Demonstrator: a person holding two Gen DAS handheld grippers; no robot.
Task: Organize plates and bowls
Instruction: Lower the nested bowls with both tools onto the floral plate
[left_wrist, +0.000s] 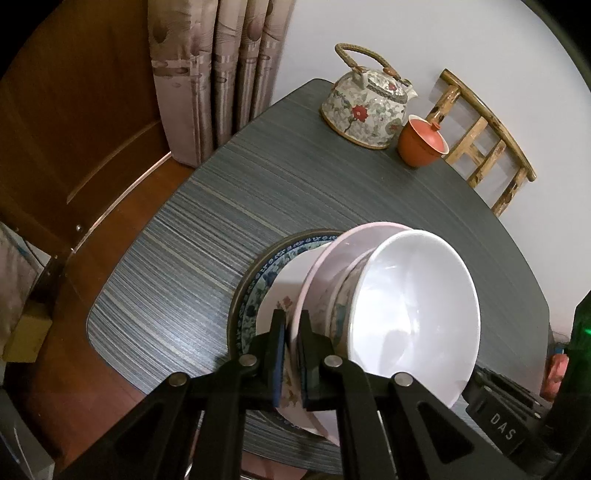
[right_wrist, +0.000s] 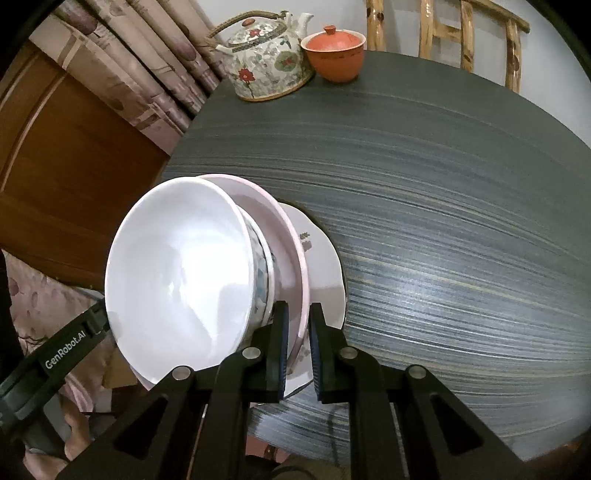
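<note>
A white bowl (left_wrist: 413, 306) (right_wrist: 177, 273) with a flowered outside sits in a pink plate (left_wrist: 343, 247) (right_wrist: 273, 229). My left gripper (left_wrist: 291, 321) is shut on the pink plate's near rim. From the opposite side, my right gripper (right_wrist: 298, 314) has its pads on either side of the same rim. Under the pink plate lies a white flowered plate (left_wrist: 284, 291) (right_wrist: 321, 266), which rests on a blue-patterned plate (left_wrist: 258, 280) on the dark striped table (left_wrist: 258, 184) (right_wrist: 443, 221). The pink plate looks tilted above the lower plates; whether it touches them is hidden.
A floral teapot (left_wrist: 369, 107) (right_wrist: 266, 62) and an orange lidded cup (left_wrist: 423, 142) (right_wrist: 334, 55) stand at the table's far edge. A bamboo chair (left_wrist: 487, 147) (right_wrist: 461, 37) stands behind them by the wall. Curtains (left_wrist: 221, 74) hang at the left.
</note>
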